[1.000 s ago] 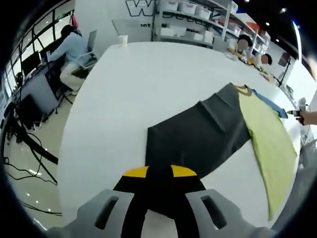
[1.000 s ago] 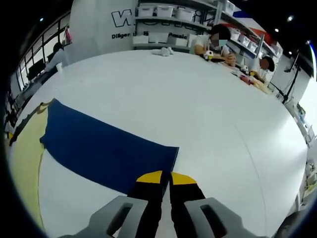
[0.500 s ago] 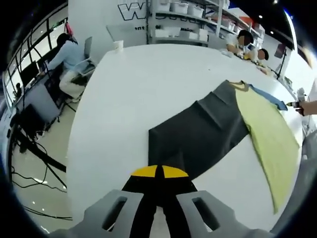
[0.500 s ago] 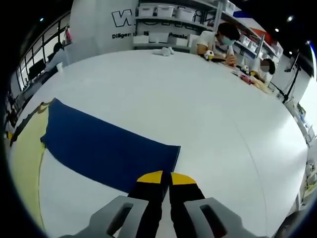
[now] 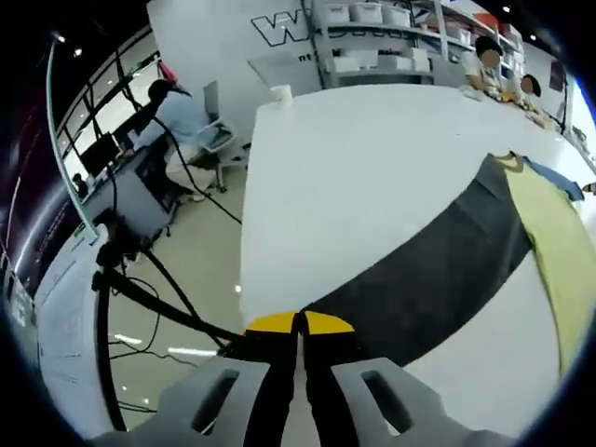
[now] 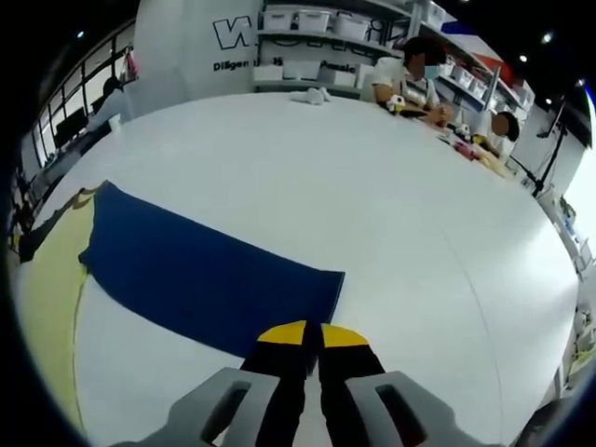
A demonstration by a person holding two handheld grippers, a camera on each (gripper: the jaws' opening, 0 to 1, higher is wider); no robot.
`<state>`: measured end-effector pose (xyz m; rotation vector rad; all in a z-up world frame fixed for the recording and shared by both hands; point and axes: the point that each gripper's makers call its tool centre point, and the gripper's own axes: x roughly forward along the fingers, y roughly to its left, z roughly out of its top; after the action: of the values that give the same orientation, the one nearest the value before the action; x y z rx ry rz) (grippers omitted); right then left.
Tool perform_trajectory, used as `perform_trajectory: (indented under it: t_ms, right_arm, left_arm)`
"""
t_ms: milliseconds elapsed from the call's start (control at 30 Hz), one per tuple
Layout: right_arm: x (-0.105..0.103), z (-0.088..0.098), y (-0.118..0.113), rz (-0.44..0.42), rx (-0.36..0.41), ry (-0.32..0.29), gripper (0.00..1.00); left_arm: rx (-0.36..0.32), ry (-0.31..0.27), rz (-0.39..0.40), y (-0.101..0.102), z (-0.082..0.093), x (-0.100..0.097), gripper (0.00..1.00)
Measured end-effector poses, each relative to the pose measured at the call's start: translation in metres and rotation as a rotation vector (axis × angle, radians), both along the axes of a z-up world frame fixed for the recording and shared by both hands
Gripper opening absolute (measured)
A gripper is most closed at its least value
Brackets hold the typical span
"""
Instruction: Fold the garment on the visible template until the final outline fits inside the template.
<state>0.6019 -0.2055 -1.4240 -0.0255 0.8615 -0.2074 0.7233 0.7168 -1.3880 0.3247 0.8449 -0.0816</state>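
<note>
Garment lies spread on the white table, long axis running lower centre to upper right — left gripper clamps its grey sleeve end, right gripper clamps the blue sleeve — each pinched corner at frame bottom.

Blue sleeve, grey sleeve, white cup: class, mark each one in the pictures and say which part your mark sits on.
Blue sleeve (image 6: 205, 279), right gripper view, middle of the flat cloth.
Grey sleeve (image 5: 438, 279), left gripper view, middle of the stretched cloth.
White cup (image 5: 280, 93), left gripper view, its side wall.
</note>
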Motion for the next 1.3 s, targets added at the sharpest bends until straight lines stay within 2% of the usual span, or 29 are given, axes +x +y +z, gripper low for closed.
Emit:
perform_trajectory:
  t_ms: [167, 233, 300, 333, 400, 567, 600, 700, 867, 1300]
  right_arm:
    - [0.006, 0.001, 0.008, 0.033, 0.005, -0.010, 0.00]
    - [0.007, -0.002, 0.012, 0.045, 0.009, -0.004, 0.04]
    - [0.005, -0.005, 0.011, 0.033, 0.010, 0.010, 0.07]
    - [0.003, -0.006, 0.006, 0.023, -0.014, 0.016, 0.09]
    - [0.003, -0.008, 0.006, 0.004, 0.018, 0.009, 0.12]
    - [-0.002, -0.017, -0.001, -0.036, 0.033, 0.043, 0.13]
    - [0.000, -0.015, -0.002, -0.039, 0.027, 0.025, 0.13]
    - [0.000, -0.014, -0.003, -0.046, 0.021, 0.037, 0.12]
    - [0.002, -0.016, 0.003, -0.025, 0.051, 0.033, 0.00]
    - [0.003, -0.017, -0.001, 0.024, 0.022, 0.048, 0.00]
  left_arm:
    - [0.010, 0.042, 0.002, 0.001, -0.011, 0.000, 0.03]
    - [0.013, 0.072, 0.006, 0.000, -0.018, -0.004, 0.03]
    - [0.012, 0.089, 0.012, -0.002, -0.022, -0.009, 0.03]
    - [0.006, 0.092, 0.015, -0.002, -0.024, -0.011, 0.03]
    - [0.002, 0.098, 0.019, -0.002, -0.027, -0.015, 0.03]
    - [-0.009, 0.119, 0.036, 0.001, -0.033, -0.026, 0.03]
    - [-0.011, 0.121, 0.038, 0.001, -0.033, -0.028, 0.03]
    - [-0.017, 0.123, 0.046, 0.000, -0.034, -0.031, 0.03]
    - [-0.021, 0.127, 0.053, 0.000, -0.034, -0.034, 0.03]
    - [-0.017, 0.163, 0.068, 0.009, -0.037, -0.041, 0.02]
